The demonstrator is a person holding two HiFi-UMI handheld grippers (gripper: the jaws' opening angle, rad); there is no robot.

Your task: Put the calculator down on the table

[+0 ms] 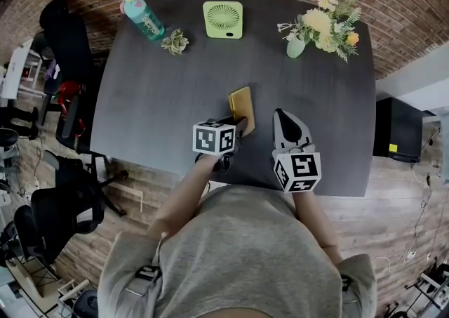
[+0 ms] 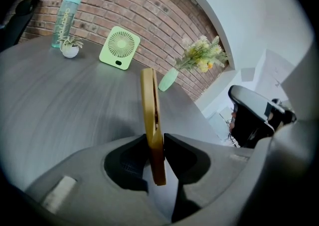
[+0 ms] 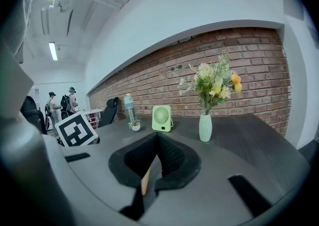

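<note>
Setting calculator (image 1: 240, 107) down on table (image 1: 154, 99)
Pinched by its near end in left gripper (image 1: 238, 126), jaws narrowly apart, pressing both flat faces; standing on edge over table's near middle. Probably light, rigid, slick-cased: worth laying flat before letting go. Just right, right gripper (image 1: 284, 116) closed, empty.

The left gripper (image 2: 156, 139) clamps the yellow calculator (image 2: 148, 105) edge-on and upright, with the grey table (image 2: 55, 105) beyond.
</note>
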